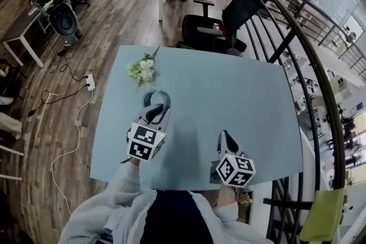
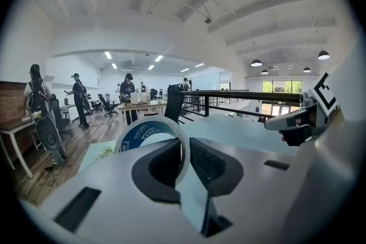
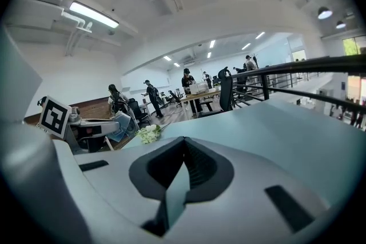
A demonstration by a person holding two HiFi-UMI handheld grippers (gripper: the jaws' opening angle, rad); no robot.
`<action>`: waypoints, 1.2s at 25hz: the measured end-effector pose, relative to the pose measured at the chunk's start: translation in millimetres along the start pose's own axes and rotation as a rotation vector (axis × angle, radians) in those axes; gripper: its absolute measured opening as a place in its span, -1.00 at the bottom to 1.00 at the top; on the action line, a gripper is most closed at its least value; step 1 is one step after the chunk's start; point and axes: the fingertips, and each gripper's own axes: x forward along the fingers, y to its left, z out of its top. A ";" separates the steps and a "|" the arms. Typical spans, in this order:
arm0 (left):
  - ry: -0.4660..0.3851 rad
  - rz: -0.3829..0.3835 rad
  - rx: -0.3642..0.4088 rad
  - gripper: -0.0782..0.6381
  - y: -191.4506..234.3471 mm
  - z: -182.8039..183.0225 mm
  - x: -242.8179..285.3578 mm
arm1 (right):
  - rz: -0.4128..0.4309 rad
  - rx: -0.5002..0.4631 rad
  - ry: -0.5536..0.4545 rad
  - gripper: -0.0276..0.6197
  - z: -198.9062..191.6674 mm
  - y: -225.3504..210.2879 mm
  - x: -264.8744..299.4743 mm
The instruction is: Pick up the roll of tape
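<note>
The fingers (image 2: pixel 210 164) of the left gripper (image 2: pixel 184 148) are set only narrowly apart and are closed on the wall of the roll of tape (image 2: pixel 137 137). One finger is placed inside the ring and the other outside it, so that just the thin band is pinched between the pads. The roll is held at the tips over the light blue table (image 1: pixel 229 100), near its left side and just short of the bunch of white flowers (image 1: pixel 141 70). The ring is carried on edge and slightly tilted. Its open face is turned back toward the gripper's camera, so the axis of its hole is laid roughly along the gripper's own line, and its blue inner core is shown. The jaws of the right gripper (image 3: pixel 184 143) are brought together at the tips and nothing is held between them.
</note>
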 end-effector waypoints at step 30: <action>-0.135 0.078 -0.022 -0.61 1.3 -2.7 -70.1 | 0.020 -0.135 -0.124 -0.89 26.6 32.5 -39.1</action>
